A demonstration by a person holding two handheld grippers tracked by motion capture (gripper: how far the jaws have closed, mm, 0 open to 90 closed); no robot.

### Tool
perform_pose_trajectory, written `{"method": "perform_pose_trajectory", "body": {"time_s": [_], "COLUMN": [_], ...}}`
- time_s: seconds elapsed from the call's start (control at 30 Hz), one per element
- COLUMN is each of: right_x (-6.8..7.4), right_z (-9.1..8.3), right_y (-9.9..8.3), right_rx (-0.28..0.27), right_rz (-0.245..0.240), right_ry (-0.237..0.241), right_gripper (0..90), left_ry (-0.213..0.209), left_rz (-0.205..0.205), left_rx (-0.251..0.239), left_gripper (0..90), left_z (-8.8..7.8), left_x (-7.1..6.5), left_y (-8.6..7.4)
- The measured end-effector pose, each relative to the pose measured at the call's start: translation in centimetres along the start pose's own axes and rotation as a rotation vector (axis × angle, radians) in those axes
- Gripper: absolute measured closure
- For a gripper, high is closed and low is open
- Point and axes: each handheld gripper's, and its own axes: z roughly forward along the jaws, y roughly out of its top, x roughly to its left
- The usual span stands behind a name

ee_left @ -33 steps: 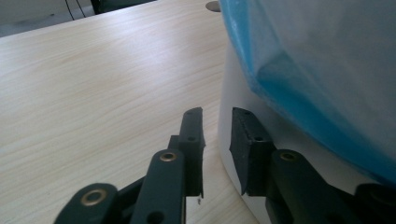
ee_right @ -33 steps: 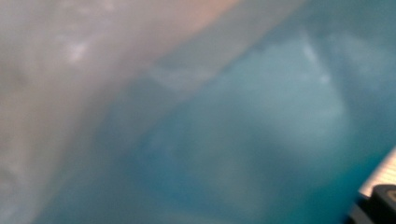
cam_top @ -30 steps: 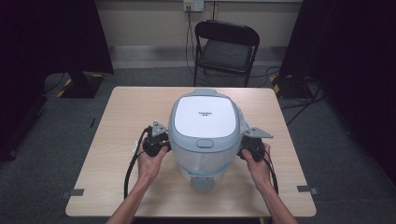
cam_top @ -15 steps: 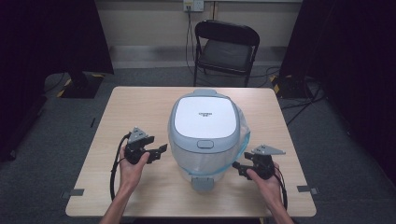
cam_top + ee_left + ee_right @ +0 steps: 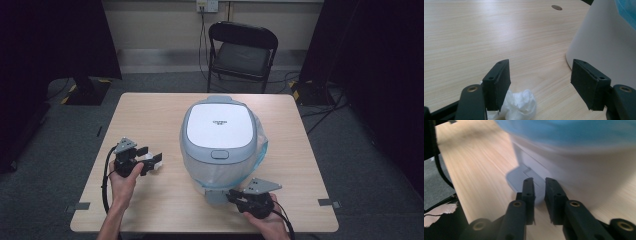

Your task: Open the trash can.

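Observation:
A large appliance with a white lid (image 5: 218, 126) and a grey-blue body stands mid-table, with a bluish clear plastic bag (image 5: 257, 145) around its lower part. A grey tab (image 5: 215, 195) juts from its front base. My left gripper (image 5: 151, 161) is left of it and apart from it, jaws wide open over a crumpled white tissue (image 5: 520, 102) that lies on the table under the left jaw. My right gripper (image 5: 232, 196) is at the front, with its jaws almost together and tips (image 5: 539, 180) at the grey tab (image 5: 520, 178). I see nothing held between them.
The appliance's pale wall (image 5: 604, 42) rises close on the right in the left gripper view. The wooden table (image 5: 150, 115) has bare room left and behind. A black folding chair (image 5: 242, 50) stands beyond the far edge. Cables trail from both grippers.
Both grippers have drawn back from the appliance's sides. The left has gone left and toward the front edge; the right has dropped to the front, near the grey tab.

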Motion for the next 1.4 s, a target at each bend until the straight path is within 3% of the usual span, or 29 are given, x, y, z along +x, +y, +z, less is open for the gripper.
{"method": "perform_pose_trajectory", "body": {"time_s": [0.23, 0.3, 0.37, 0.43, 0.87, 1.0, 1.4], "right_x": [0.3, 0.3, 0.7, 0.7, 0.8, 0.8, 0.6], "right_z": [2.2, 2.6, 3.2, 3.6, 3.9, 4.2, 4.8], "right_y": [0.3, 0.3, 0.3, 0.3, -0.2, -0.4, -0.9], "right_rx": [0.024, 0.012, 0.025, 0.016, 0.003, 0.020, 0.042], "right_rz": [-0.024, -0.032, -0.070, -0.067, -0.073, -0.064, -0.052], "right_ry": [0.031, 0.031, 0.011, 0.006, -0.024, -0.035, -0.036], "right_gripper": [84.9, 85.0, 84.6, 85.1, 85.9, 86.7, 86.7], "left_ry": [0.019, 0.017, 0.022, 0.020, 0.038, 0.066, 0.069], "left_rz": [0.020, 0.017, 0.021, 0.016, -0.022, -0.026, -0.054], "left_rx": [0.012, 0.017, 0.020, 0.019, 0.008, 0.010, 0.016], "left_gripper": [31.4, 31.4, 31.4, 31.2, 31.1, 30.9, 30.5], "left_z": [0.2, 0.3, 0.3, 0.3, -0.4, -0.8, -1.0], "left_x": [0.0, 0.1, 0.1, 0.2, 1.3, 1.9, 3.0], "left_y": [0.0, 0.0, -0.1, -0.1, -0.4, -0.5, -0.7]}}
